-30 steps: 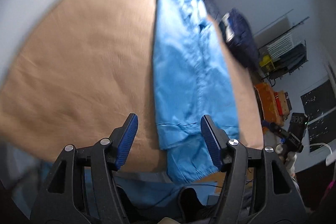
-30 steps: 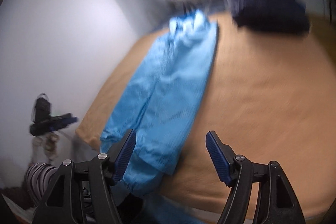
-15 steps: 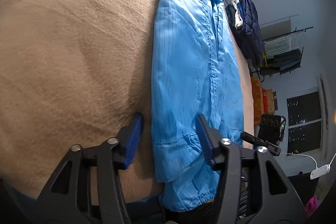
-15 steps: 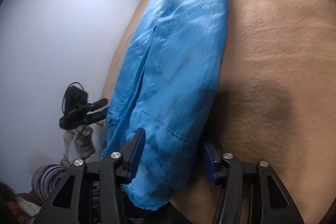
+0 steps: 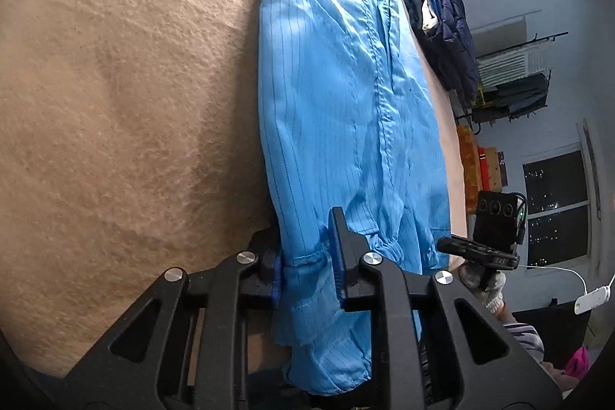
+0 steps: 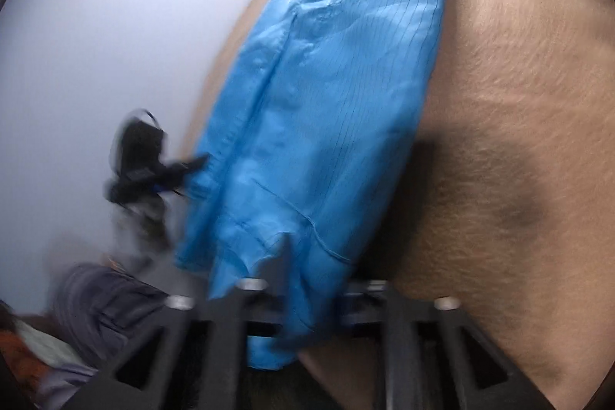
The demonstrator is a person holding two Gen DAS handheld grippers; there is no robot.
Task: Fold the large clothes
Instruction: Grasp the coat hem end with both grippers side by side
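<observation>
A light blue striped garment (image 5: 338, 83) lies folded lengthwise on a tan fleece bed cover (image 5: 115, 102), its near end hanging over the front edge. My left gripper (image 5: 307, 271) is at that near end; its jaws are closing, and bunched blue cloth fills the space between the pads. In the blurred right wrist view the garment (image 6: 338, 83) runs up the cover (image 6: 519, 102). My right gripper (image 6: 319, 279) is closing on its near hem, the fingers mostly covered by cloth. Each gripper shows in the other's view, the right gripper (image 5: 484, 248) and the left gripper (image 6: 153, 171), beside the garment's edge.
A pile of dark navy clothes (image 5: 442, 25) lies on the far right of the bed. Beyond it are a wire rack (image 5: 515, 83), orange boxes (image 5: 472, 164) and a dark window (image 5: 557, 210). A pale wall (image 6: 96, 45) runs along the other side. A striped sleeve (image 5: 522, 333) shows low right.
Both grippers came down from above the bed to the garment's near end. Their jaws narrowed from wide open to closing around the hem cloth.
</observation>
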